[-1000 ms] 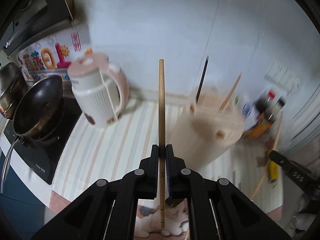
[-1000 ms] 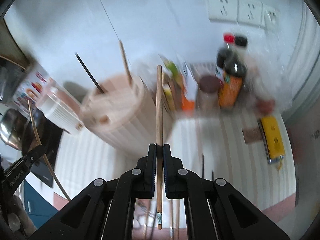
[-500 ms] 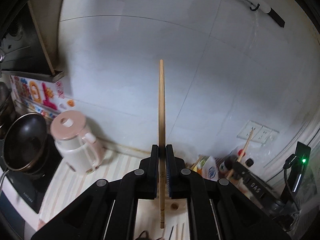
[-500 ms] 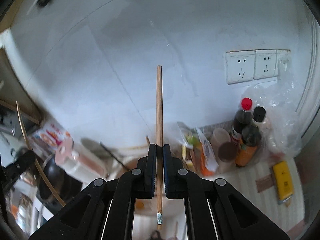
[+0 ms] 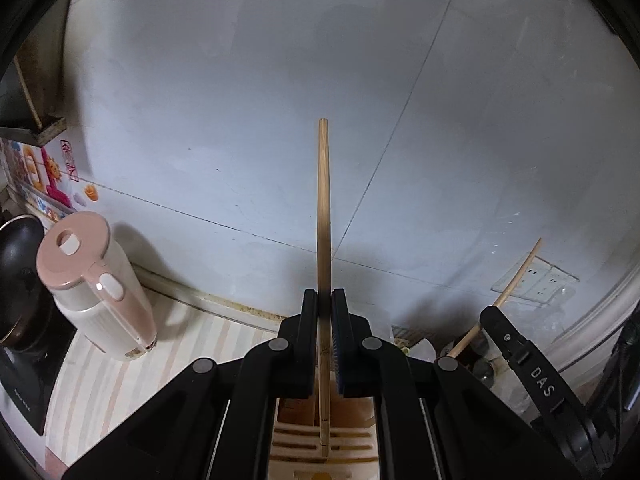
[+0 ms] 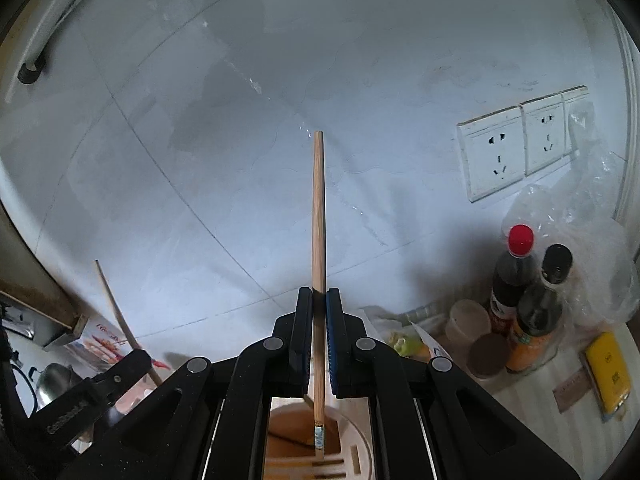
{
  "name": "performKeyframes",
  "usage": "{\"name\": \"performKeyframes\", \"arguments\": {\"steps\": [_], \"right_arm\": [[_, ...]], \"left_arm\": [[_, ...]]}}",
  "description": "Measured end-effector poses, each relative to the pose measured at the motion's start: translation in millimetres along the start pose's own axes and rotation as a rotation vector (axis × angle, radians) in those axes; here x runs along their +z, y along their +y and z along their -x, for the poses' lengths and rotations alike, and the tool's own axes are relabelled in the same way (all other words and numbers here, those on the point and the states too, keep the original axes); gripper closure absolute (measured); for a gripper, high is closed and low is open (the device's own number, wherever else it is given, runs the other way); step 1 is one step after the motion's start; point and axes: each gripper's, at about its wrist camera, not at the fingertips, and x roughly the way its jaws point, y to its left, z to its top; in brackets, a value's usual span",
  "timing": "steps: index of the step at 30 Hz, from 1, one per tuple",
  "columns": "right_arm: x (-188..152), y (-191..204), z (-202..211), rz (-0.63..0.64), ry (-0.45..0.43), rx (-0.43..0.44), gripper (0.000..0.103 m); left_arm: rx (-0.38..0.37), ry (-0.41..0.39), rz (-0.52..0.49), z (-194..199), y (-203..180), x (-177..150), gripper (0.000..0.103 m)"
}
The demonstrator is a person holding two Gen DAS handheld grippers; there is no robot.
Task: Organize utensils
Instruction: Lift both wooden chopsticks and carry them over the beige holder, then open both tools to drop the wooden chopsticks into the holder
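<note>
My left gripper (image 5: 325,300) is shut on a wooden chopstick (image 5: 324,208) held upright, its lower end over the slotted top of a beige utensil holder (image 5: 324,446). My right gripper (image 6: 319,300) is shut on a second wooden chopstick (image 6: 318,216), also upright, its banded lower end over the open compartment of the same holder (image 6: 292,436). Each gripper with its chopstick shows at the edge of the other's view: the right one in the left wrist view (image 5: 516,280), the left one in the right wrist view (image 6: 116,316).
A pink-and-white kettle (image 5: 92,284) and a black pan (image 5: 16,272) stand at left on the striped counter (image 5: 120,380). Sauce bottles (image 6: 520,292), small jars (image 6: 486,356), a yellow object (image 6: 608,376) and wall sockets (image 6: 516,148) are at right. The tiled wall is close behind.
Both grippers tilted up from looking down at the counter to facing the wall, then came lower over the holder. The chopsticks' lower ends now hang just above its top. Both stay shut.
</note>
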Motion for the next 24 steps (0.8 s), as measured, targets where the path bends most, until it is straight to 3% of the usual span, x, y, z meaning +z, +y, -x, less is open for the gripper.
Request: {"name": "performKeyframes", "arguments": {"steps": [6,13,21,22,23,24], "right_arm": [[-13.2,5.4,-17.7,0.04,-0.014,0.001,0.096],[-29.7,8.0,-21.9,0.114,-0.003,-0.003,0.096],[-38.8,13.7,-20.4,0.173,0.134,0.038,0.092],[-39.0,12.5,-18.5,0.175,0.144,0.035,0.081],[-38.8,10.5,-15.1,0.174,0.153,0.037,0.068],[-38.7,8.7,-11.7,0.172,0.155,0.042,0.064]], "left_arm": [[0.017,-0.019,-0.05,-22.8,-5.1,-1.1,0.099],[0.018,0.016,-0.089,-42.4,-8.5,-12.9,0.099],[0.018,0.092,-0.146,-22.4,-10.4,-14.8,0.093],[0.029,0.088,-0.152,-15.9,-11.7,-15.2,0.087],[0.047,0.081,-0.16,-6.1,-10.5,-15.6,0.071],[0.062,0.081,-0.166,-0.1,-8.9,-15.3,0.059]]}}
